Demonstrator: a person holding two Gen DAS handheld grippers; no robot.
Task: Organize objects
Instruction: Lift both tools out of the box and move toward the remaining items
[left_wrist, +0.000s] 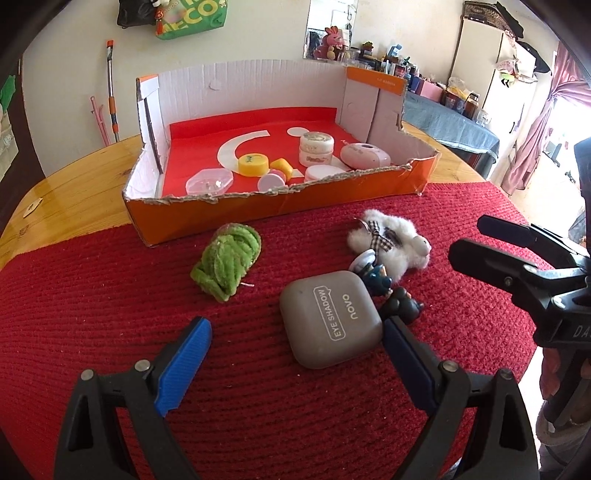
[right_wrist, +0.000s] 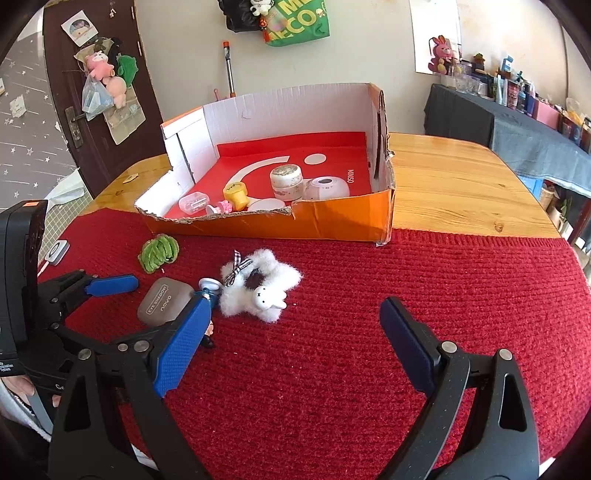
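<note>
1. Left gripper (left_wrist: 297, 332): lower centre of the left wrist view. The blue-padded fingers (left_wrist: 184, 365) stand wide apart and hold nothing. The right-hand finger is just beside the grey case; contact cannot be confirmed.
2. Green yarn bundle (left_wrist: 227, 260): left of frame centre, on the red mat (left_wrist: 92, 295), near the box front wall.
3. Grey case (left_wrist: 330, 318): marked "EYE SHADOW", lower centre, flat on the mat, between the left gripper's fingers.
4. Small dark figurines (left_wrist: 384, 291): just right of the case, touching its upper right edge.
5. White plush toy (left_wrist: 391, 240): right of centre, with a checked bow, beside the figurines.
6. Orange cardboard box (left_wrist: 258, 206): upper centre, on the wooden table (left_wrist: 74, 177). It contains a clear case (left_wrist: 208, 181), a yellow jar (left_wrist: 253, 164), a cream jar (left_wrist: 316, 147) and a pink rounded case (left_wrist: 365, 155).
7. Right gripper (right_wrist: 295, 332): lower centre of the right wrist view. The fingers are spread wide, hold nothing, and hover over bare mat right of the plush toy (right_wrist: 258, 291).
</note>
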